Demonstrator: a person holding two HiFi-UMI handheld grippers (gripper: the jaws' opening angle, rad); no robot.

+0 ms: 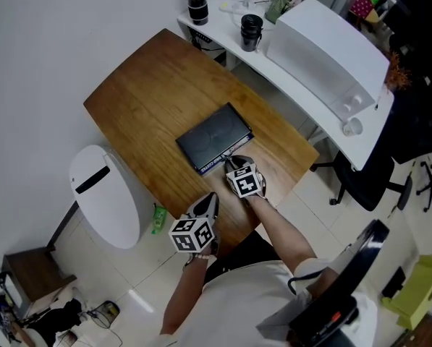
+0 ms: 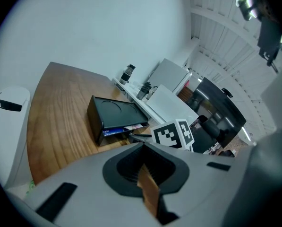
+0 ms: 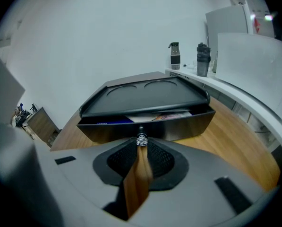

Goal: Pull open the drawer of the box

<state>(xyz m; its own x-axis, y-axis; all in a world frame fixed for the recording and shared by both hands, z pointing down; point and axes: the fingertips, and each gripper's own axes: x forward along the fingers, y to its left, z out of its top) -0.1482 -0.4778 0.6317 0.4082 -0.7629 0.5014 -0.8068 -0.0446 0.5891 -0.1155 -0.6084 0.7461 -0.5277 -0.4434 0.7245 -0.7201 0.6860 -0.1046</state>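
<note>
A flat black box [image 1: 214,137] lies on the wooden table [image 1: 150,92]. Its drawer [image 3: 145,129] stands slightly out on the near side, with papers showing in the gap. My right gripper [image 1: 230,163] is at the drawer front, its jaws shut on the small crystal knob [image 3: 141,140]. In the left gripper view the box [image 2: 115,109] and the right gripper [image 2: 131,135] show from the side. My left gripper [image 1: 210,199] hovers at the table's near edge, left of the right one. It holds nothing, and its jaws show only a thin slit [image 2: 143,167].
A white round-topped bin [image 1: 103,194] stands on the floor left of the table. Behind the table a white desk [image 1: 302,100] carries two dark bottles [image 1: 196,2] [image 1: 251,31] and a large white box [image 1: 331,56]. An office chair [image 1: 367,172] sits to the right.
</note>
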